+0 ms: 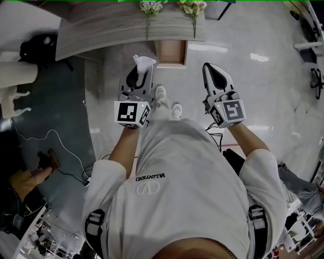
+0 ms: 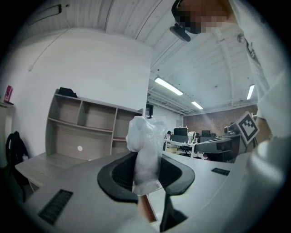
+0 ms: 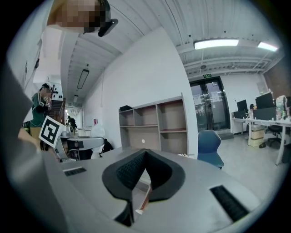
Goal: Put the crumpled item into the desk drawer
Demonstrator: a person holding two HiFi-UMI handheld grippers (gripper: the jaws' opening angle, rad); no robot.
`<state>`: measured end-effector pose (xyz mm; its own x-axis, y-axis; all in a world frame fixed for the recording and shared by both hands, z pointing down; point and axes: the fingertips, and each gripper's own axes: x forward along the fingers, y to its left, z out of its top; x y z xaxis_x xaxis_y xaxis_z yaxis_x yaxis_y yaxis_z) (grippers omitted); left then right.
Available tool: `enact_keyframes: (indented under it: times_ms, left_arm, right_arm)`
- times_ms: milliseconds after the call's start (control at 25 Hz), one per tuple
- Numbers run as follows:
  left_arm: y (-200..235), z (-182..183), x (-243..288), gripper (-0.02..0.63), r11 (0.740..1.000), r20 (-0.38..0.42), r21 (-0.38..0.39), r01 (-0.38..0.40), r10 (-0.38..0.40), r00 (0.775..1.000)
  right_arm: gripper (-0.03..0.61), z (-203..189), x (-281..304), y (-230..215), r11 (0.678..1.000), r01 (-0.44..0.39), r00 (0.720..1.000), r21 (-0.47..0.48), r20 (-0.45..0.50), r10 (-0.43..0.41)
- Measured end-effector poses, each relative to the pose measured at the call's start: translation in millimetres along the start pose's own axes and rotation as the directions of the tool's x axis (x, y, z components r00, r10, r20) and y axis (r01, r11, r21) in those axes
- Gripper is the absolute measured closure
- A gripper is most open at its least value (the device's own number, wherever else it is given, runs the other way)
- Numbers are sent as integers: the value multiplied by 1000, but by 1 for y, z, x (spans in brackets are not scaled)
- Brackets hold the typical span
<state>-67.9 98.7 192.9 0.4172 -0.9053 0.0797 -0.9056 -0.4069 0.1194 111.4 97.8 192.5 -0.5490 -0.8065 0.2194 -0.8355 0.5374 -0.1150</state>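
A crumpled white plastic-like wad [image 1: 143, 62] sticks up from my left gripper [image 1: 137, 71], which is shut on it. In the left gripper view the wad [image 2: 146, 150] stands between the black pads [image 2: 119, 175], well above the floor. An open wooden drawer [image 1: 171, 52] juts out from the grey-wood desk [image 1: 111, 25], just ahead and slightly right of the wad. My right gripper [image 1: 211, 72] hangs to the right of the drawer. In the right gripper view its jaws [image 3: 144, 158] meet at the tips with nothing between them.
Two flower bunches [image 1: 152, 6] stand on the desk above the drawer. A black bag [image 1: 38, 46] and a white animal figure [image 1: 12, 98] sit at the left. Cables [image 1: 50, 136] trail over the dark carpet, and another person's hand [image 1: 30, 177] shows at lower left.
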Motion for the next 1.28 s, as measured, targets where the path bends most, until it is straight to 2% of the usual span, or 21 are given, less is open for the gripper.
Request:
enact_keyframes:
  times_ms: [200,480,760,880,1080,1280]
  left_arm:
    - [12,-39,33,509,999,-70,-22,47,-49,996]
    - [30,-85,70,509,996,-135,-30,82,-86,987]
    - [34,-135,100,509,991,-202,-103,90,-110,973]
    - [35,-162,112,509,988,-234,-133,80,-109,966]
    - [36,-222,140,509,986,-321,-157,49,-97,942]
    - [48,-297,161,509,986,-430,-164,-32,-42,902]
  right_arm:
    - [577,-18,46,1,999,18,999,38,-50,-16]
    - [577,-46,104,-4,998,54,996,43,-78,-51]
    - [577,-85,137,-20,993,104,985,56,-144,-95]
    - [577,-105,156,-26,994,97,983,54,-161,-88]
    - [578,-153,188,-47,989,118,972,88,-213,-96]
    - [577,-220,212,-69,983,130,957,132,-276,-89]
